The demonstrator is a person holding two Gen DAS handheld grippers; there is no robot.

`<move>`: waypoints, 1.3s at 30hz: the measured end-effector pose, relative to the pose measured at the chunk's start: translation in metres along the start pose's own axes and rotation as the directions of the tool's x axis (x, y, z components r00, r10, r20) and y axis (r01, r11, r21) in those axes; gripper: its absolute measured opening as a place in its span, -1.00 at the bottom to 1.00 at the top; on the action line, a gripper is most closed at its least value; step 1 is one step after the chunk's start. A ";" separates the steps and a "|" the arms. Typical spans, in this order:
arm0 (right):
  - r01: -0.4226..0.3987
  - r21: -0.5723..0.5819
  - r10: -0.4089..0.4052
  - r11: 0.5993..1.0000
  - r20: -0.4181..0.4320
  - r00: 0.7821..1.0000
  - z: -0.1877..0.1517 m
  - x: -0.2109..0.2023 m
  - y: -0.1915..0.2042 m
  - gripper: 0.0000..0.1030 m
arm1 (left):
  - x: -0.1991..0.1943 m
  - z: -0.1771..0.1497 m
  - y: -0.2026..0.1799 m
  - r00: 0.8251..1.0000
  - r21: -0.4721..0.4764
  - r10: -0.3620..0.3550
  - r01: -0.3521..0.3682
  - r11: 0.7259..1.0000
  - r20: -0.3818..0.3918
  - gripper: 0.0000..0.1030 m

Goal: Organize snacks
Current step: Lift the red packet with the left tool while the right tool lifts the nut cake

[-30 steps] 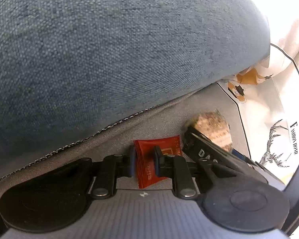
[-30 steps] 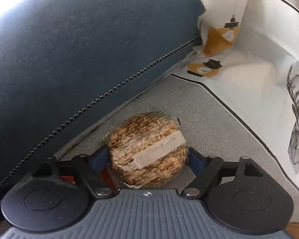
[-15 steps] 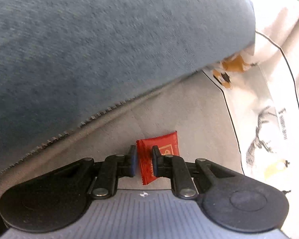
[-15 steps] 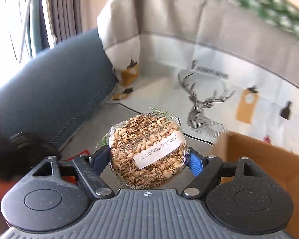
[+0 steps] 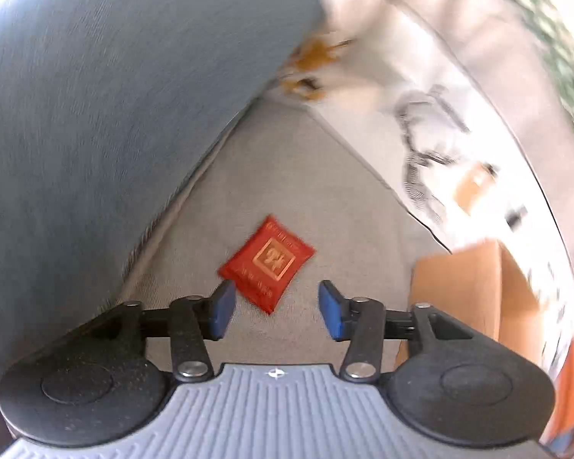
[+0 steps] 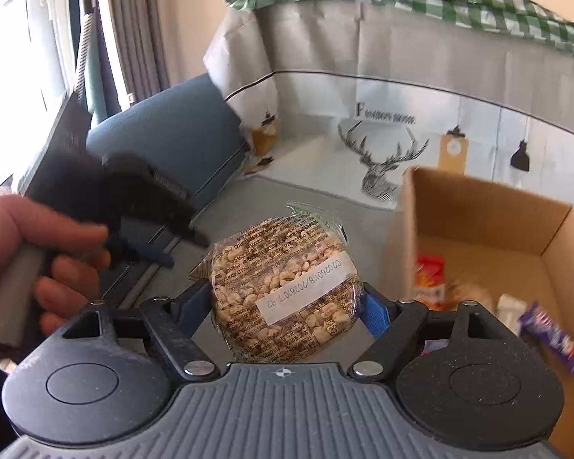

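1. Right claw (image 6: 287,302) is clamped on the round puffed-grain cake (image 6: 285,290) in clear wrap, held up just left of the cardboard box (image 6: 490,225). Looks light and crumbly, with slippery film, so I'd squeeze gently across the rim like it is now.
2. Left claw (image 5: 275,308) has just been opening; its pads are apart with nothing pinched. The red sachet (image 5: 267,264) lies flat on the grey sofa seat (image 5: 325,191) just ahead of it.
3. The sachet looks thin, soft and slick. Best bet is probably pinching one edge, not the flat face.
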State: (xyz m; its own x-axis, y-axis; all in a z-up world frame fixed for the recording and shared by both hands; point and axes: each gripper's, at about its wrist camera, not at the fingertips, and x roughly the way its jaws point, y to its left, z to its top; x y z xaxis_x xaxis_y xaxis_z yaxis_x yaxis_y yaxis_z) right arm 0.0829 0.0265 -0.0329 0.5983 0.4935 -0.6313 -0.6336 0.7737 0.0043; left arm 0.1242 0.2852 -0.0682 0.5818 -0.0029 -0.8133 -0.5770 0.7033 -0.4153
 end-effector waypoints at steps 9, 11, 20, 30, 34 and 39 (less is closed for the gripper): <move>-0.076 -0.080 0.067 0.994 -0.117 0.991 -0.041 0.036 0.038 0.59 | 0.019 -0.026 -0.023 0.997 0.338 0.016 -0.041 0.940 0.075 0.39; -0.098 -0.064 0.086 0.993 -0.167 0.982 -0.043 0.046 0.036 0.59 | 0.033 -0.027 -0.029 0.995 0.371 0.046 -0.074 0.926 0.083 0.40; -0.070 -0.023 0.059 0.997 -0.328 0.943 -0.062 0.069 0.032 0.60 | 0.074 -0.014 -0.026 0.989 0.292 0.140 -0.147 0.945 0.044 0.43; -0.054 -0.009 0.047 0.998 -0.356 0.933 -0.063 0.076 0.021 0.60 | 0.091 -0.015 -0.026 0.983 0.329 0.181 -0.182 0.927 0.033 0.44; -0.057 -0.018 0.047 0.998 -0.361 0.931 -0.064 0.076 0.021 0.60 | 0.093 -0.018 -0.028 0.981 0.354 0.188 -0.190 0.916 0.039 0.42; -0.048 -0.024 0.036 0.999 -0.359 0.933 -0.063 0.077 0.021 0.60 | 0.087 -0.025 -0.034 0.975 0.424 0.213 -0.218 0.879 0.061 -0.05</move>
State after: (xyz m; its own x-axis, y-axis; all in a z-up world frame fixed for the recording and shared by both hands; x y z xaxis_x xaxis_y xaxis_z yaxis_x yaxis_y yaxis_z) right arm 0.0844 0.0559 -0.1299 0.3592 0.3453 -0.8670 -0.6727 0.7397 0.0160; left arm 0.1802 0.2435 -0.1352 0.4797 0.1905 -0.8565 -0.3910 0.9203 -0.0144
